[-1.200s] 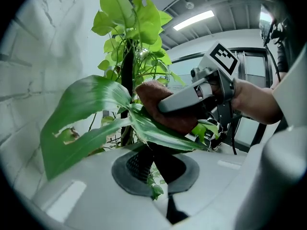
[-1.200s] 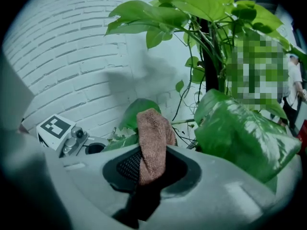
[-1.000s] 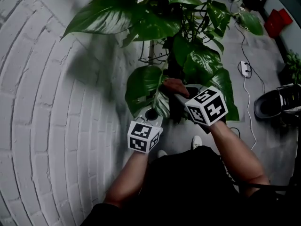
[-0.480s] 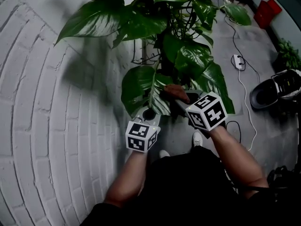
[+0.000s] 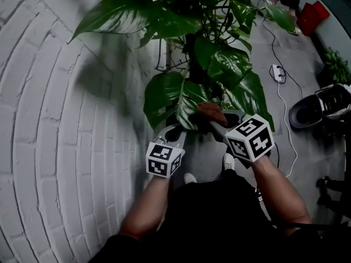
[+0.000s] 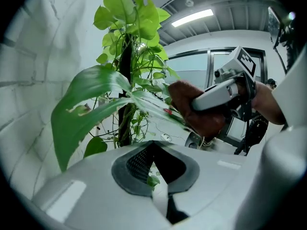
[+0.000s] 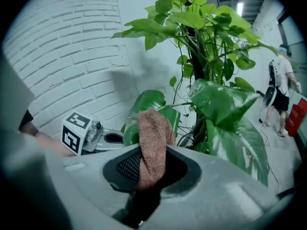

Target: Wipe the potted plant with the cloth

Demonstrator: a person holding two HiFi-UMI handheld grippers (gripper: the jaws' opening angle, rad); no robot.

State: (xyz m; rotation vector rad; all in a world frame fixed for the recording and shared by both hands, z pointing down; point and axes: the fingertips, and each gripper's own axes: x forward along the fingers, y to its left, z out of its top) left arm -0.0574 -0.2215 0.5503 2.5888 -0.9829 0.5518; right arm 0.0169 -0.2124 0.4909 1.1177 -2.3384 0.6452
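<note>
Since a second ago the right gripper (image 5: 218, 121) has slid back toward the person, dragging the brown terry cloth (image 5: 211, 112) lower along the leaf. The left gripper (image 5: 174, 131) has barely shifted.

The right claw is clamped on the brown terry cloth, which stands up folded between the jaws. Its free end presses on a variegated green leaf (image 5: 186, 106) low on the tall potted plant with broad glossy green leaves (image 5: 222, 64).

The left claw is narrow, its jaws nearly together, with a scrap of green leaf edge pinched in the gap at that leaf's lower tip. Both grippers sit near each other with the leaf between them.

The pot is hidden under foliage. A white-painted brick wall (image 5: 49, 125) stands just left of the plant. A white power strip with its cable (image 5: 277, 73) lies on the grey floor to the right, well apart.
</note>
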